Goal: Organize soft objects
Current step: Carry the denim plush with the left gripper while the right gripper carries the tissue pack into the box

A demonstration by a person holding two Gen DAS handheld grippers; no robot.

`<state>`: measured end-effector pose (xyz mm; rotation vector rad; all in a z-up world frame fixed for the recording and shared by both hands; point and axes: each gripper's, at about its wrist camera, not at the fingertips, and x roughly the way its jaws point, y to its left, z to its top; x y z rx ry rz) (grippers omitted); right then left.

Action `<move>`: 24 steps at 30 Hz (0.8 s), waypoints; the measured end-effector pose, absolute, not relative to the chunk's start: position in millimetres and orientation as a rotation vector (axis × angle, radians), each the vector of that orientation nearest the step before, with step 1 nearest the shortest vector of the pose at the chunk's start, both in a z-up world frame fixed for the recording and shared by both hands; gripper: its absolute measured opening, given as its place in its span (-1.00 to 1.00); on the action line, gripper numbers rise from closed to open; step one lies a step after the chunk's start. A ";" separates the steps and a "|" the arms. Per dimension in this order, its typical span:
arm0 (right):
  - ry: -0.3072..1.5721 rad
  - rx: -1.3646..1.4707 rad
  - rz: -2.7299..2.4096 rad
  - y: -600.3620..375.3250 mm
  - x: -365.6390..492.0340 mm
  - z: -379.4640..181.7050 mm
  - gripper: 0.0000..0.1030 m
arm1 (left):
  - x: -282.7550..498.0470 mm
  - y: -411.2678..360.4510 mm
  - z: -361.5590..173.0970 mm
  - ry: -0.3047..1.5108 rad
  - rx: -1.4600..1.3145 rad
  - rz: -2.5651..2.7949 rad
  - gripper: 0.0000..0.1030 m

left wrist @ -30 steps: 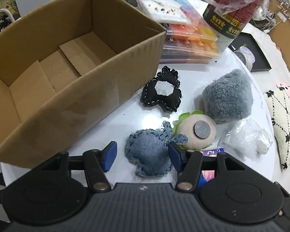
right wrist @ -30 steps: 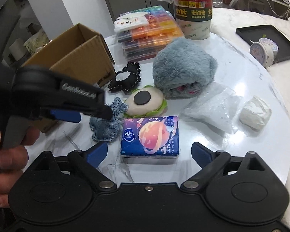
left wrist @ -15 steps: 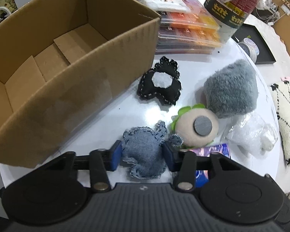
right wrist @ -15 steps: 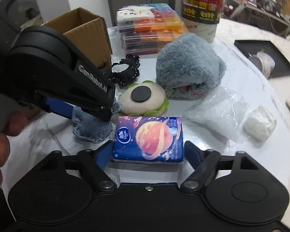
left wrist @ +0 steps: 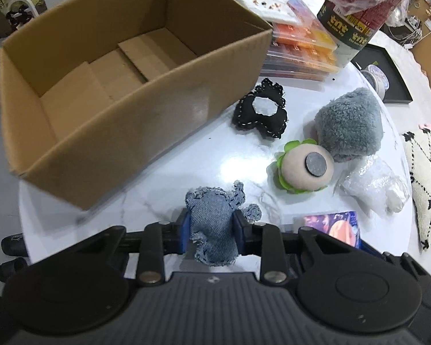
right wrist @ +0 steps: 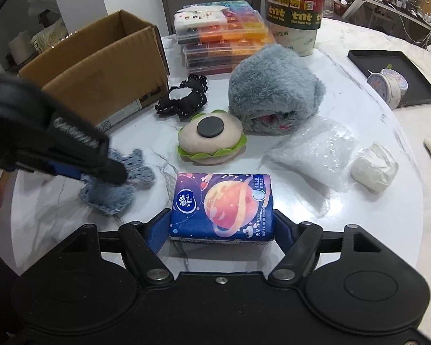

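The left gripper [left wrist: 211, 231] has just been closing its blue fingers [left wrist: 184, 230] on the denim plush [left wrist: 212, 224], which is now pinched between them, its lower edge hidden behind the gripper body. Whether it is clear of the table [left wrist: 209, 155] is hard to say. The right gripper [right wrist: 221, 230] has also been closing and now clamps the tissue pack [right wrist: 222, 205] from both sides, low on the white marbled table. From the left wrist view only a corner of that pack shows.

The open cardboard box [left wrist: 106, 66] stands just left, its far corner cut off. Beyond lie a black stitched plush [left wrist: 260, 113], a burger plush [right wrist: 212, 141], a grey furry toy [right wrist: 273, 89] and a clear bag [right wrist: 313, 151]; what pink thing peeks from under the fur is unclear. The cluttered room behind is blurred.
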<state>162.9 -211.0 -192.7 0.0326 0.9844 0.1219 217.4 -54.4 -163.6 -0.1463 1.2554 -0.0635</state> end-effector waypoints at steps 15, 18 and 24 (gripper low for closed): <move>0.951 0.027 0.181 -201.9 152.0 -143.7 0.38 | 186.7 -31.0 -112.5 1.195 -0.115 -0.068 -0.43; 0.940 0.017 0.195 -197.6 152.3 -132.6 0.38 | 184.2 -25.4 -101.8 1.182 -0.111 -0.073 -0.43; 0.925 0.005 0.216 -190.7 152.9 -115.2 0.38 | 180.9 -9.0 -79.8 1.142 -0.118 -0.061 -0.43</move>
